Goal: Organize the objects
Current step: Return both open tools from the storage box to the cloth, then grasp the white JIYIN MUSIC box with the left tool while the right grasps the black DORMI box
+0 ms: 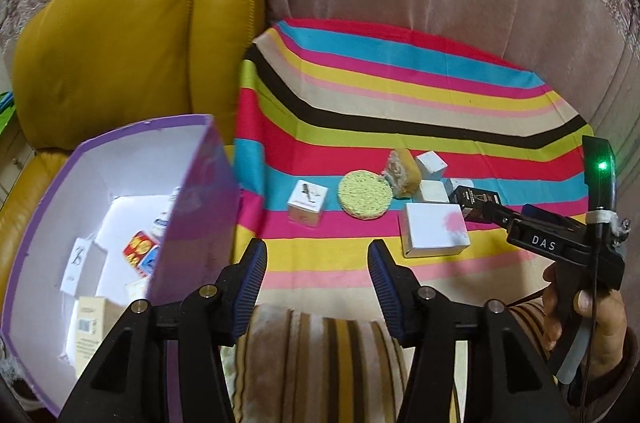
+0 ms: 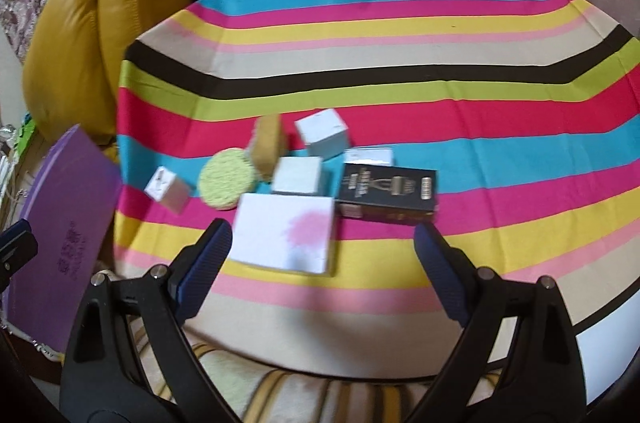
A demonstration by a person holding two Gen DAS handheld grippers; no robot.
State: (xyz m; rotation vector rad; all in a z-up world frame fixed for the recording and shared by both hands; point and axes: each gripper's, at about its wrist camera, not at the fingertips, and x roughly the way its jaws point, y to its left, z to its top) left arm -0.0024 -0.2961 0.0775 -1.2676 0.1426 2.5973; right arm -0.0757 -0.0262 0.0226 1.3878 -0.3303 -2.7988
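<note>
Right gripper (image 2: pixel 322 259) hangs wide open and empty over the striped cloth (image 2: pixel 400 95), with the glossy black carton (image 2: pixel 386 195) just beyond it and the flat white box (image 2: pixel 286 233) beside that. Left gripper (image 1: pixel 318 269), also agape, waits beside the purple box (image 1: pixel 192 207). Slick cardboard could slip or nudge the neighbouring cubes if the pinch lands off-centre.

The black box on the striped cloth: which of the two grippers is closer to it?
Right. The right gripper is open just in front of the black box, nearly reaching it. The left gripper is open farther off, beside the purple bin.
</note>
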